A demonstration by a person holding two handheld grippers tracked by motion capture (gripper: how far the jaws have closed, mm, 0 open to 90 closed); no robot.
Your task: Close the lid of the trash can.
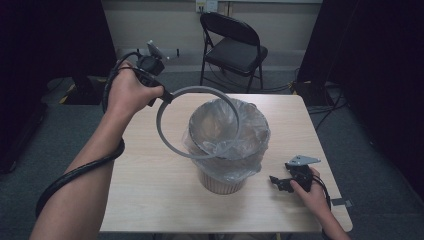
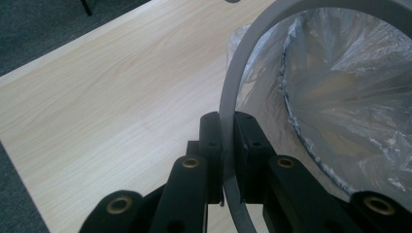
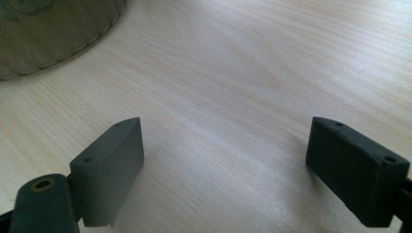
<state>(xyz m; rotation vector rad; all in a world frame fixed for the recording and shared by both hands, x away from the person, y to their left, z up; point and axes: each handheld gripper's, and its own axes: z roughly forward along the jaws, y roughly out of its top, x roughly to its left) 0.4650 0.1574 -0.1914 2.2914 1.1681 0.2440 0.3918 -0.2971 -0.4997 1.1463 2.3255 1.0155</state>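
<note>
While the left tool (image 1: pixel 167 97) clamps the grey ring (image 1: pixel 165 135) at its edge over the bagged bin (image 1: pixel 227 175), the right tool (image 1: pixel 276 182) rests released; ring looks light, stiff, best pinched at the rim.

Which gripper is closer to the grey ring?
Left. The left gripper is shut on the grey ring, holding it tilted over the lined bin. The right gripper rests open on the table, right of the bin.
</note>
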